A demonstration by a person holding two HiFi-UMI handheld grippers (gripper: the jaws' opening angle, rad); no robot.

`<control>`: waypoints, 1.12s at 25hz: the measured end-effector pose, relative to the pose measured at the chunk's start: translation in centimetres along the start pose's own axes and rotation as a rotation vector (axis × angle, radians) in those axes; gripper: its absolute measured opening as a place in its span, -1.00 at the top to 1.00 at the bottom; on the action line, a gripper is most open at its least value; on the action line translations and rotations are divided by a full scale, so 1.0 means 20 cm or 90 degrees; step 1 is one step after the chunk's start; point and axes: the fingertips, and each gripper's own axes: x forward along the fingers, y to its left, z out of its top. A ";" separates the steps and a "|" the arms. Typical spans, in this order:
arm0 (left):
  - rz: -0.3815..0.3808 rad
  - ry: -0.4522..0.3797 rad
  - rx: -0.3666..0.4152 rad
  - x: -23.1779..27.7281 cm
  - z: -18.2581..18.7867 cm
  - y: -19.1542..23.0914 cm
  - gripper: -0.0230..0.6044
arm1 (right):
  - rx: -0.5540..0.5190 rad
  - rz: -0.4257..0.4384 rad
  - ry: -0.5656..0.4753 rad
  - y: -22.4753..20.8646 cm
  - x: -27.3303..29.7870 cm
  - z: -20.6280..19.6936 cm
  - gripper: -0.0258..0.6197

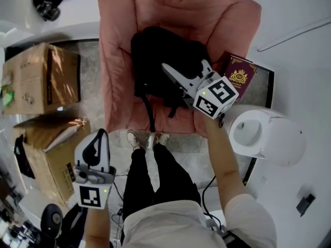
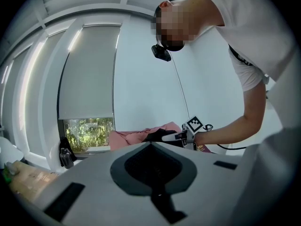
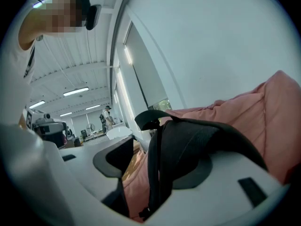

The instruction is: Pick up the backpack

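Observation:
A black backpack (image 1: 158, 61) lies on the pink cushioned chair (image 1: 116, 87). My right gripper (image 1: 175, 77) reaches over the bag's right side with its jaws open. In the right gripper view a black strap (image 3: 188, 140) of the backpack runs between the two jaws; I see a gap beside it on the left. My left gripper (image 1: 98, 137) hangs at the lower left, well away from the chair, jaws together and holding nothing. The left gripper view shows the backpack (image 2: 157, 134) far off, with the right gripper (image 2: 176, 136) on it.
A maroon passport-like booklet (image 1: 239, 79) lies just right of the chair. A white rounded vessel (image 1: 266, 133) stands at the right. Two cardboard boxes (image 1: 41, 79) (image 1: 49, 156) sit at the left. The person's legs and shoes (image 1: 147, 138) stand in front of the chair.

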 end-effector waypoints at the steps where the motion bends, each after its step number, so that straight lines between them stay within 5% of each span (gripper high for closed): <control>1: 0.001 0.000 -0.001 0.00 0.00 0.00 0.89 | -0.010 -0.003 0.006 -0.01 0.01 -0.01 0.13; 11: 0.004 0.004 -0.008 0.01 -0.02 0.00 0.89 | 0.082 0.018 -0.031 -0.05 0.13 0.00 0.25; 28: 0.017 -0.009 -0.025 -0.10 -0.02 -0.03 0.89 | 0.090 -0.029 -0.071 -0.06 0.08 0.08 0.57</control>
